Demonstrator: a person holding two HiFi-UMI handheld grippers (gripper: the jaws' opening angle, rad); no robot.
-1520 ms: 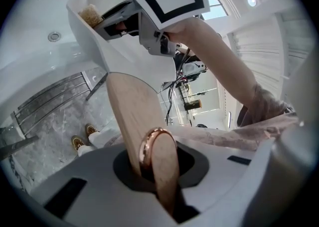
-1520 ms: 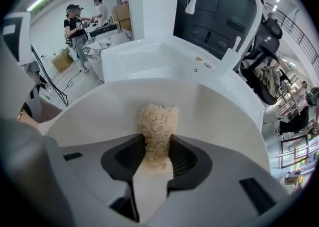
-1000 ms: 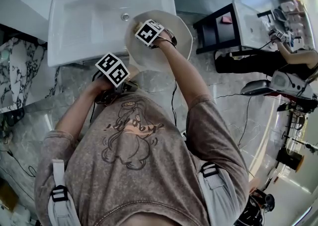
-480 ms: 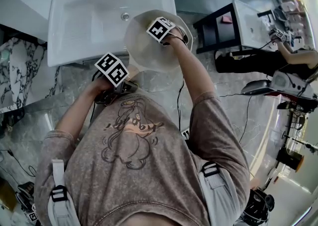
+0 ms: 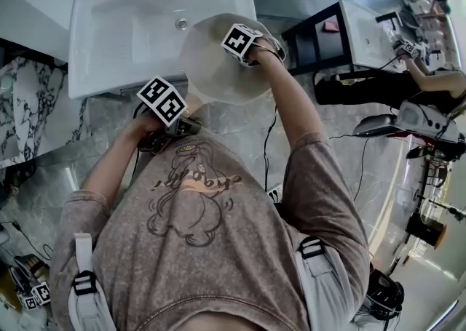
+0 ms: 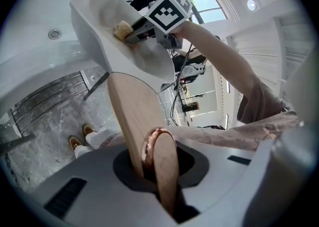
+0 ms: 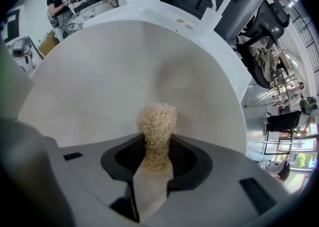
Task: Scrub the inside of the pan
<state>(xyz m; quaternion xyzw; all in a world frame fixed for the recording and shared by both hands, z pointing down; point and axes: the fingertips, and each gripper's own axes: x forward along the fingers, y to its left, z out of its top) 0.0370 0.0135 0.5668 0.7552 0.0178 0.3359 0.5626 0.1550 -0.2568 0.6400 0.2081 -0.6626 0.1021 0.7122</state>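
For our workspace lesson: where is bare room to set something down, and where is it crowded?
Free: the sink, bare from its left wall to the pan. Crowded: inside the pan, where the right claw holds the scrubber; the left claw grips the handle.

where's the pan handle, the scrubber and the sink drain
handle (image 6: 130,116), left gripper view, midway along the wooden shaft
scrubber (image 7: 158,121), right gripper view, middle of its fibrous head
drain (image 5: 181,23), head view, centre of the metal ring
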